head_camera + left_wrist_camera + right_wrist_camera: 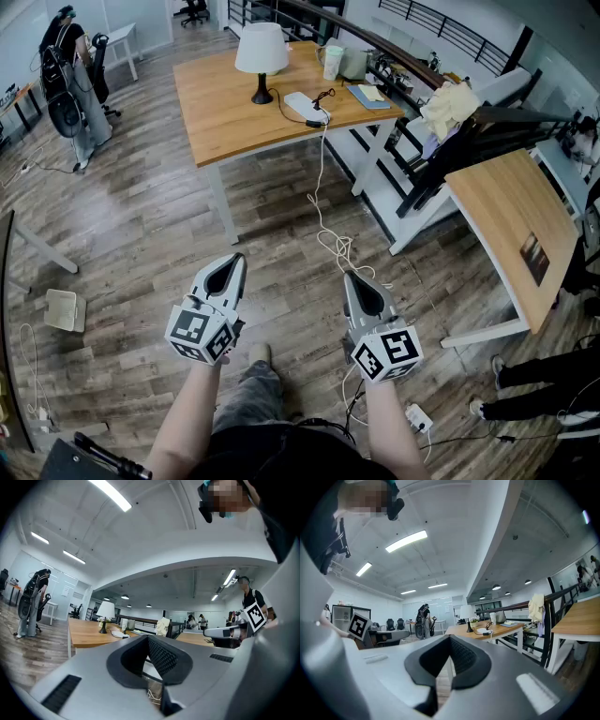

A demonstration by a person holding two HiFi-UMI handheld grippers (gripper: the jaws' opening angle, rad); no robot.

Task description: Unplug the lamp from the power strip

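Observation:
A lamp (pixel 261 52) with a white shade and black base stands on the wooden table (pixel 225 117) far ahead. Beside it lies the white power strip (pixel 302 105), with a black plug (pixel 315 122) at its near end and a white cord (pixel 323 202) trailing to the floor. My left gripper (pixel 235 260) and right gripper (pixel 350 277) hover side by side over the floor, level, both shut with nothing between their jaws and well short of the table. The left gripper view has the lamp (pixel 105 611) small in the distance beyond my left gripper (pixel 149 640). The right gripper view has the lamp (pixel 466 613) and strip (pixel 480 631) beyond my right gripper (pixel 450 640).
A second wooden table (pixel 514 234) stands to the right, with a dark rack draped in clothes (pixel 452 111) behind it. One person (pixel 67 56) stands far left, and another's legs (pixel 539 380) show at the right. A white floor power strip (pixel 418 417) and a white box (pixel 64 309) lie near me.

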